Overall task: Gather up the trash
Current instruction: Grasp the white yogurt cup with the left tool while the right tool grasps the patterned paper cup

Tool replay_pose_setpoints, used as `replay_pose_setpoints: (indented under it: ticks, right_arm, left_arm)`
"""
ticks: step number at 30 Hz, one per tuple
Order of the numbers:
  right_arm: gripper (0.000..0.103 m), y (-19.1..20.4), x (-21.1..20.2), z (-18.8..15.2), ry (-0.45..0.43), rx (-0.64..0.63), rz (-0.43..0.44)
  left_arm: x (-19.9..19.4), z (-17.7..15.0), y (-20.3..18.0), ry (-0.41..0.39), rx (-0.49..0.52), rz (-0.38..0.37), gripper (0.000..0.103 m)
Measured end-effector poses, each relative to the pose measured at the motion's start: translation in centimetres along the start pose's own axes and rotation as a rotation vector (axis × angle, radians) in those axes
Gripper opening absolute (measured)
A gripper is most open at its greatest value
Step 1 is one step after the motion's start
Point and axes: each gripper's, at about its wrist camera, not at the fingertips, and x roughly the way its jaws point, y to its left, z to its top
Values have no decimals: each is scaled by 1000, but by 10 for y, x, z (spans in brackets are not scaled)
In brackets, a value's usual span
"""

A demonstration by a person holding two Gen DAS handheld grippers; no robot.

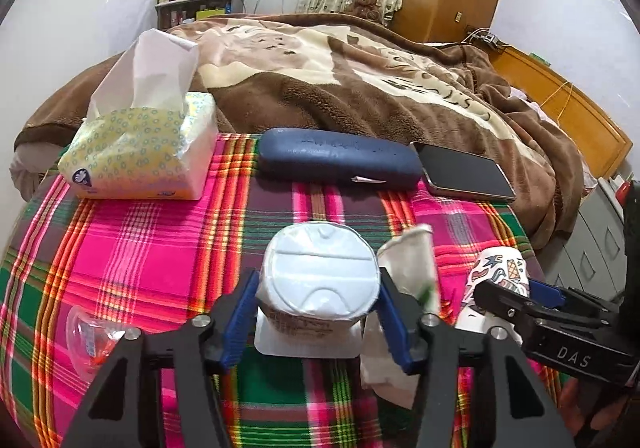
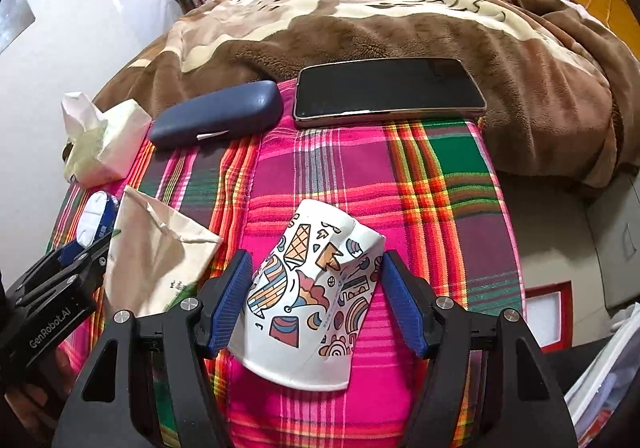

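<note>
At 6 o'clock on the plaid-covered table (image 1: 160,256), the left gripper (image 1: 318,322) clamps a foil-lidded cup (image 1: 318,276). The right gripper (image 2: 316,306) straddles a crumpled printed paper cup (image 2: 316,288) (jaws released); squeeze gently, then lift straight.

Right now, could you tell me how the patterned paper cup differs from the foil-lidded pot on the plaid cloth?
The patterned paper cup lies tipped over and crushed, while the foil-lidded pot stands upright and keeps its round shape. The cup carries colourful doodles; the pot's lid is plain white. The cup's mouth is open; the pot is covered by its lid. Each sits between a gripper's blue pads: the cup in the right gripper, the pot in the left gripper.
</note>
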Motion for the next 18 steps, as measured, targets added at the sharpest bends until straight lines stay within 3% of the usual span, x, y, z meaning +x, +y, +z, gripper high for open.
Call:
replay_pose_setpoints:
  ticks: [18]
  right_arm:
    - [56,3,-13,-19,-57,1,41]
  left_arm:
    - [-25,-12,11,-31,-11,31,56]
